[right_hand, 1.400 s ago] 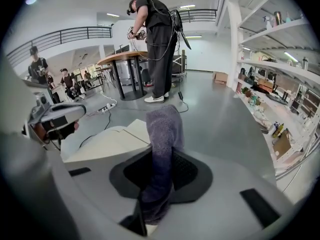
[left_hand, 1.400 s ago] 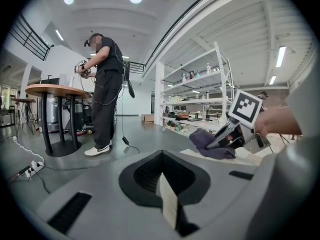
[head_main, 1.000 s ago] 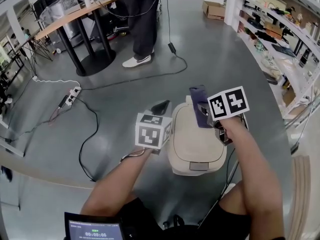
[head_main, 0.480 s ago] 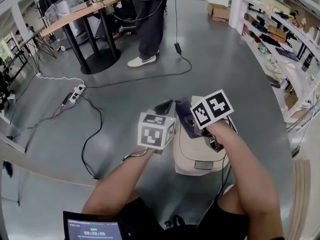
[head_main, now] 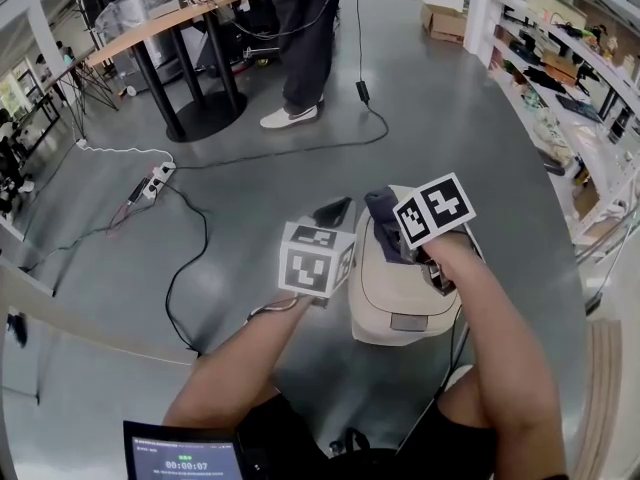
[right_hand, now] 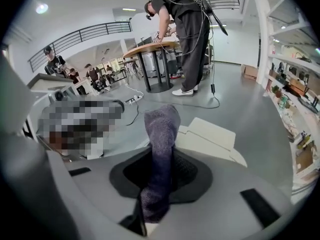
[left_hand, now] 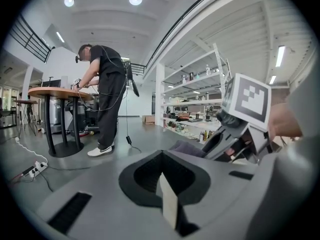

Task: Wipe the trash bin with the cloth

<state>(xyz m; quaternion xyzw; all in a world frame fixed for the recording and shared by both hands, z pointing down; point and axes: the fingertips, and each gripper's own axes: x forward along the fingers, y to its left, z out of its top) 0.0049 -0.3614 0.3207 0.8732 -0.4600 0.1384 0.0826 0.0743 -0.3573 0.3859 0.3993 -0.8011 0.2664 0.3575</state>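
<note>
In the head view the beige trash bin [head_main: 395, 293] stands on the grey floor just right of the frame's centre, lid closed. The right gripper [right_hand: 156, 199] has its jaws pinched on a dark purple cloth [right_hand: 161, 129], which sticks out past them above the bin's upper-left end; whether it touches the lid cannot be told. The left gripper [left_hand: 164, 194] is held just left of the bin, jaws pressed together with nothing between them. At the top of the frame a person [head_main: 305, 28] stands beside a table [head_main: 170, 23], and a power strip [head_main: 152, 181] lies at centre left
</note>
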